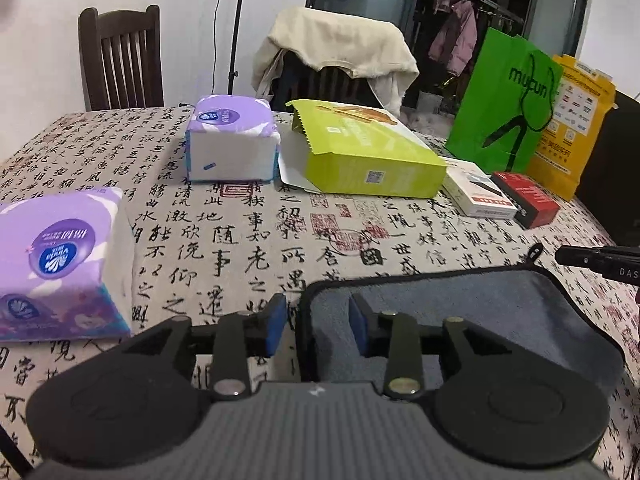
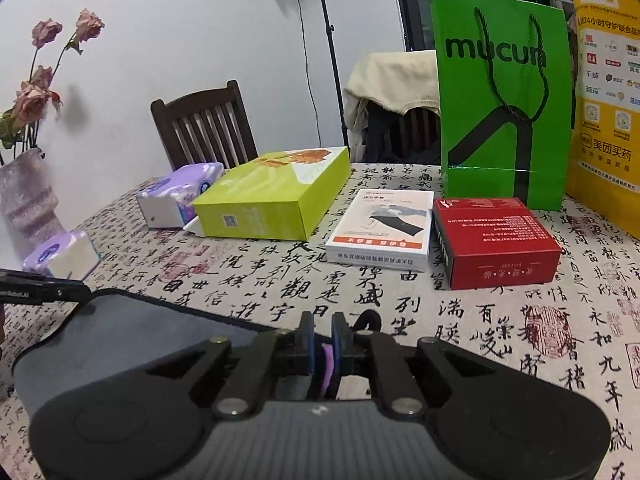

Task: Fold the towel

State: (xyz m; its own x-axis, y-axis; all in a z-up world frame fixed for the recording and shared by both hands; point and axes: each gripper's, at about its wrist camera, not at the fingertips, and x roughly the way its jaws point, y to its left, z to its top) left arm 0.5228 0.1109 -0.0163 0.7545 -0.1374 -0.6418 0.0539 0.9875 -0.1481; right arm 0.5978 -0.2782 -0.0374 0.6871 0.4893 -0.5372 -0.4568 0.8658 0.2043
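A grey towel point(image 1: 532, 312) with black edging lies on the calligraphy tablecloth point(image 1: 240, 240). My left gripper point(image 1: 318, 320) is open, its blue pads astride the towel's left edge, not pinching it. In the right wrist view the towel point(image 2: 132, 332) spreads to the left. My right gripper point(image 2: 323, 340) is shut on the towel's right corner, with purple fabric showing between the pads and a black loop point(image 2: 368, 320) just beyond. The other gripper's tip point(image 1: 600, 258) shows at the right edge of the left wrist view.
Two purple tissue packs point(image 1: 60, 264) point(image 1: 232, 140), a lime box point(image 1: 360, 148), a white box point(image 2: 380, 224), a red box point(image 2: 496, 240), a green bag point(image 2: 504, 96) and a yellow bag point(image 2: 608, 100) crowd the far table. Chairs point(image 2: 204, 124) stand behind. A vase of roses point(image 2: 24, 200) is at left.
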